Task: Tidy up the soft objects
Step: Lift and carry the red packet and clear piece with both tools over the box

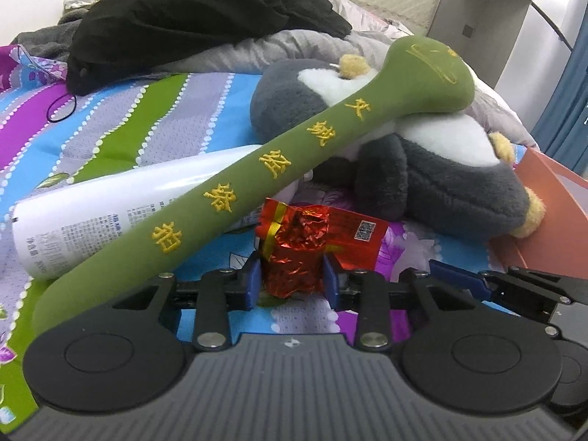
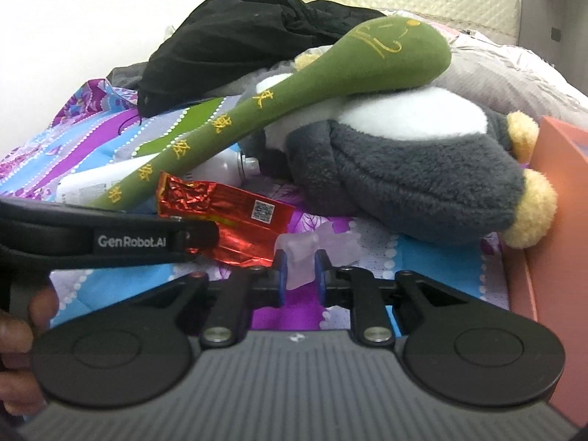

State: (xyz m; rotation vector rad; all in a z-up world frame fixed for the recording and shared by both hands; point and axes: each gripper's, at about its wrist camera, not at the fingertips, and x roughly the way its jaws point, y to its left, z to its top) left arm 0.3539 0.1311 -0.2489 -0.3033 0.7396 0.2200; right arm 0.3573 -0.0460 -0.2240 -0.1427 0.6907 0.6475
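My left gripper (image 1: 293, 279) is shut on a crumpled red foil packet (image 1: 301, 253) on the bed; the right wrist view shows that packet (image 2: 235, 217) under the left gripper's arm (image 2: 110, 237). A long green plush stick (image 1: 235, 198) with yellow characters leans over a white bottle (image 1: 84, 220) and rests its head on a grey and white plush penguin (image 1: 433, 183). My right gripper (image 2: 300, 275) is open by a narrow gap, with nothing between its fingers, just in front of the penguin (image 2: 422, 176) and the green stick (image 2: 294, 99).
An orange box (image 1: 551, 220) stands at the right edge of the bed, also in the right wrist view (image 2: 555, 220). Black clothing (image 1: 198, 14) and a grey quilt (image 1: 257, 47) lie piled behind. The bedsheet (image 1: 110, 117) is striped and colourful.
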